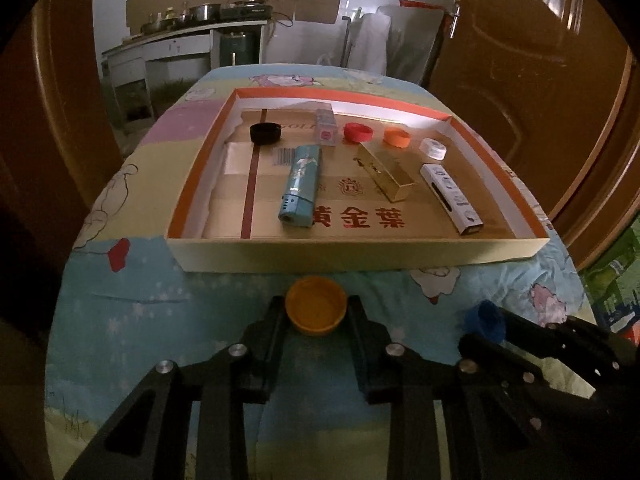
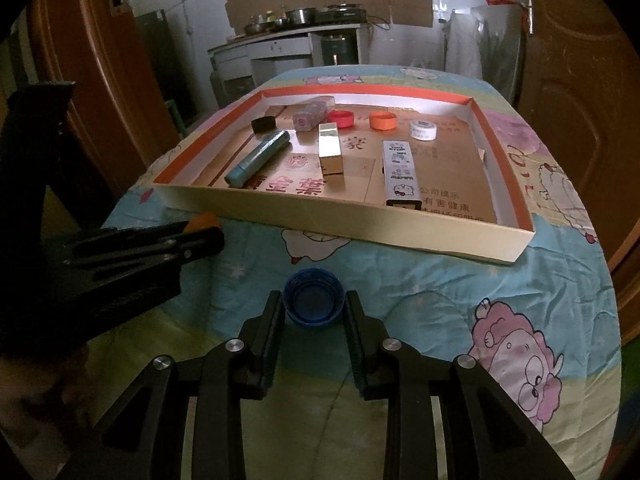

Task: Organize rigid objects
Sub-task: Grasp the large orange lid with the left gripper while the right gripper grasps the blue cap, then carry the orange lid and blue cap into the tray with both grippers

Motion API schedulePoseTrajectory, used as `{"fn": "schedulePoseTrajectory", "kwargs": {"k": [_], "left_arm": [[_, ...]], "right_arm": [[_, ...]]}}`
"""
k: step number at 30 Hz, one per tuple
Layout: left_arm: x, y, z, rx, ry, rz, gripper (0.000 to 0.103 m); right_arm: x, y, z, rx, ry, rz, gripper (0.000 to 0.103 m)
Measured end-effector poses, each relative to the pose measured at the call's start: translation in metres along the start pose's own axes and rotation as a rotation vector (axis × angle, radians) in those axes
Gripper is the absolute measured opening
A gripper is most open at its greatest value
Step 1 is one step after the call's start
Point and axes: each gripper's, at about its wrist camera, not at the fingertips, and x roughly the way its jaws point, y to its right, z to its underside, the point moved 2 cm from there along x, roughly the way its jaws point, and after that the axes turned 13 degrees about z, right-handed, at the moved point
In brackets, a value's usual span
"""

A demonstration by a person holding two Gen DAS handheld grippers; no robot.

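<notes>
Tongs clamped — left on yellow cap, right on blue cap — undersides hidden.

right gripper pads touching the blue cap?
Touching. The right wrist view shows both fingers of the right gripper flush against the blue cap's sides, no gap visible.
</notes>
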Motion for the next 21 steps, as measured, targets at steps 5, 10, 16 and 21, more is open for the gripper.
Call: {"fn": "schedulePoseTrajectory", "kwargs": {"k": [5, 10, 16, 21], "left_arm": [[-0.011, 0.009, -0.003, 0.013, 0.021, 0.024, 0.030], [-0.023, 0.021, -0.013, 0.036, 0.048, 0.046, 0.030], [-0.033, 0.030, -0.028, 0.050, 0.074, 0.053, 0.030], [-0.038, 0.036, -0.040, 0.055, 0.100, 0.037, 0.030]], "right_arm": [[-0.006, 0.000, -0.002, 0.000, 0.012, 0.002, 0.030], [-0.017, 0.001, -0.011, -0.002, 0.042, 0.008, 0.030], [-0.029, 0.008, -0.025, -0.003, 0.082, 0.027, 0.030], [-0.037, 0.016, -0.041, -0.006, 0.118, 0.050, 0.030]]}}
